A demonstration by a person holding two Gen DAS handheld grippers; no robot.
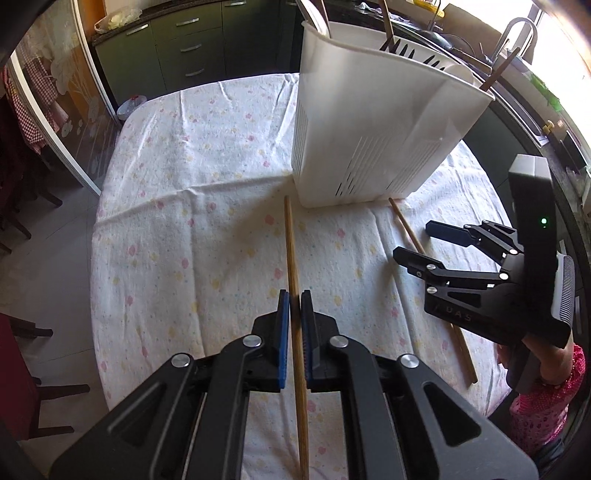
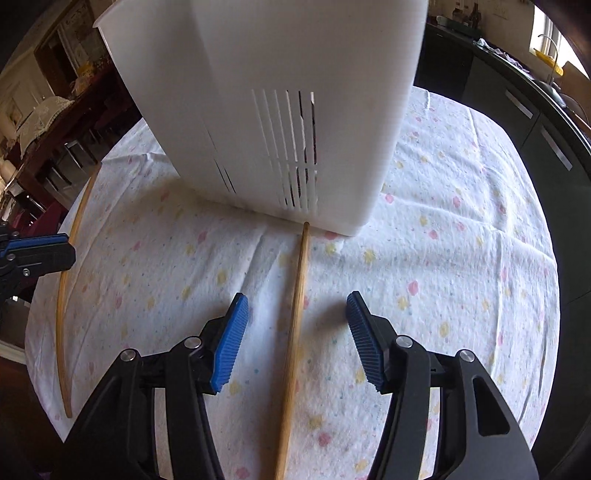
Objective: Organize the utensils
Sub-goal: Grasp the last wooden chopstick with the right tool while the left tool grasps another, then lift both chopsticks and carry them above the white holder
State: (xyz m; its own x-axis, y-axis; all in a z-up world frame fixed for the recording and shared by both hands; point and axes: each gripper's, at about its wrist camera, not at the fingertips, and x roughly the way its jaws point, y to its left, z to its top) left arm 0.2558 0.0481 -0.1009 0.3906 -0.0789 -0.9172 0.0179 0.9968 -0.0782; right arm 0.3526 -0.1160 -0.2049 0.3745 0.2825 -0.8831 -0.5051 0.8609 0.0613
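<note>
My left gripper (image 1: 295, 295) is shut on a long wooden chopstick (image 1: 290, 243), whose far tip points at the base of the white slotted utensil holder (image 1: 369, 122). In the right wrist view that chopstick (image 2: 64, 295) curves along the left side, held in the left gripper (image 2: 68, 245). My right gripper (image 2: 298, 295) is open and straddles a second chopstick (image 2: 301, 258) that lies on the cloth without touching its blue pads (image 2: 231, 339). The tip of this one meets the holder (image 2: 295, 74). From the left wrist, the right gripper (image 1: 413, 240) hovers over this second chopstick (image 1: 463, 350).
The holder carries dark fork tines (image 1: 402, 48) and wooden handles (image 1: 498, 74). A floral tablecloth (image 1: 192, 221) covers the round table. Dark cabinets (image 1: 184, 48) and a sink faucet (image 1: 517, 33) stand behind, chairs (image 1: 22, 387) at the left. A person's pink sleeve (image 1: 546, 406) is at the right.
</note>
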